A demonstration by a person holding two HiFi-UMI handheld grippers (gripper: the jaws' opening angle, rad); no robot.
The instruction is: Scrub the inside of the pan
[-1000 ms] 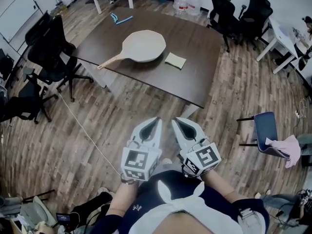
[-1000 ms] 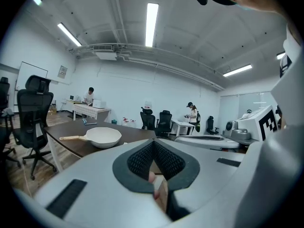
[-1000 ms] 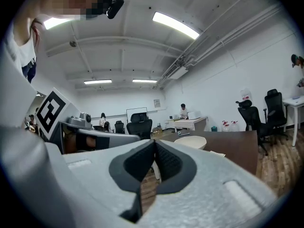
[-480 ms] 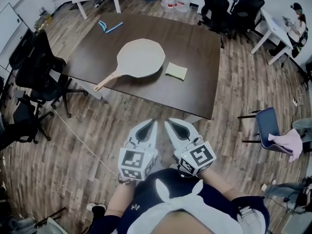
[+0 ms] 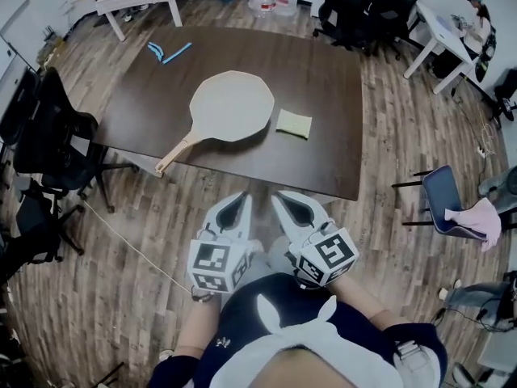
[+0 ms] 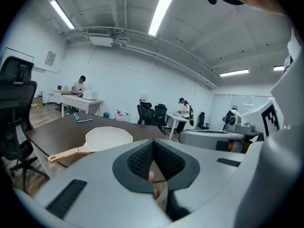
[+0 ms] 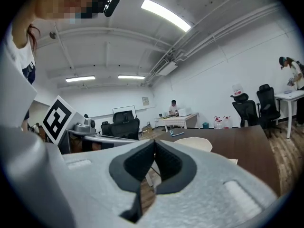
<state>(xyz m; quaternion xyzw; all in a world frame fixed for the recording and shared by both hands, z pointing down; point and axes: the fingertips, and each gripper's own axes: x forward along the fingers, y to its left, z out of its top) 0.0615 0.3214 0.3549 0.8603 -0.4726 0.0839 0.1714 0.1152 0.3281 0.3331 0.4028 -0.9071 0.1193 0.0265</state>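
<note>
While both hang close by the person's torso, short of the table, grey left gripper and grey right gripper have jaws pressed together, empty | dark brown wooden table ahead | yellow square sponge lies just right of cream round pan; its wooden handle overhangs the near edge | advice: spread right jaws early for the sponge; left steadies the handle

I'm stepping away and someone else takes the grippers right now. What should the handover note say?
Left gripper shut, empty; right gripper shut, empty; both held short of the table. Pan lies on the table, handle past its near-left edge. Yellow sponge lies right of the pan, apart from it. Done: nothing yet. To do: pick up the sponge, steady the pan, scrub inside.
</note>
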